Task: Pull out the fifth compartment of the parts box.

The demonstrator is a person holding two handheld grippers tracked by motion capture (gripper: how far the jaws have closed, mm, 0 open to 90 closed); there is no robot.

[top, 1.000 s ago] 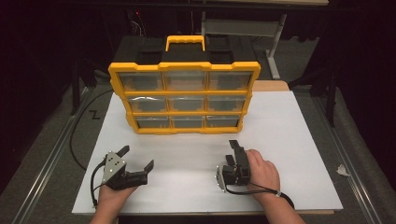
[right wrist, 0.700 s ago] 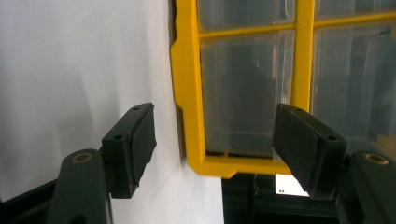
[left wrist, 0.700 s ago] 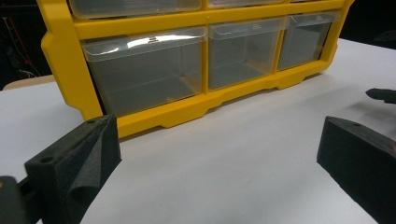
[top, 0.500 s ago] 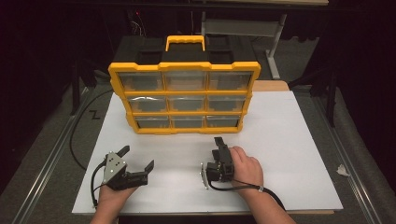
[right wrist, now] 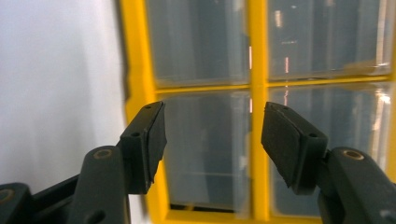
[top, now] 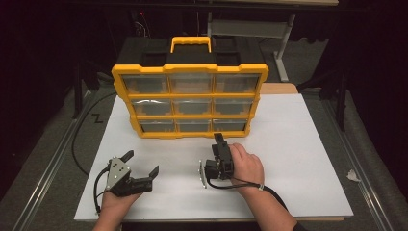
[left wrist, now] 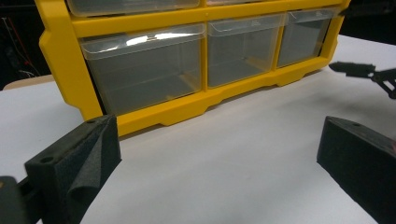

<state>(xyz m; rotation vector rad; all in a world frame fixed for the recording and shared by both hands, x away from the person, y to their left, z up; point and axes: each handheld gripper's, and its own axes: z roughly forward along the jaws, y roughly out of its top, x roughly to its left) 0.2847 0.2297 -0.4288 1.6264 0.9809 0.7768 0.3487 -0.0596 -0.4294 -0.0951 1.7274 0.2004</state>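
Left gripper (top: 144,169) sits at lower left of the high view, resting on the white sheet (top: 308,144), jaws spread wide with nothing between them; in the left gripper view both pads frame bare sheet, with the yellow organizer (left wrist: 196,100) across the top of the frame and well clear of the pads. Organizer (top: 190,98) stands upright at centre of the high view, three rows of three clear drawers, black top and yellow handle (top: 190,43) above. Right gripper (top: 219,144) is at centre, just below the organizer's bottom edge, rolled on its side and pointing at the lower row; its jaws have just been closing and now stand about half open, nothing between the pads. In the right gripper view the clear drawer (right wrist: 205,149) fronts and a yellow divider (right wrist: 258,116) sit beyond the gap, not touched as far as I can tell. Read: this is the approach step, right hand lining up on a bottom-row drawer (top: 197,125), probably middle or right one, can't tell which. Next move likely needs a short push forward until the pads straddle the drawer's lip or pull tab, then a close and a straight pull out. Risk: organizer slides on the sheet if the pull isn't square; left gripper is free to brace it.
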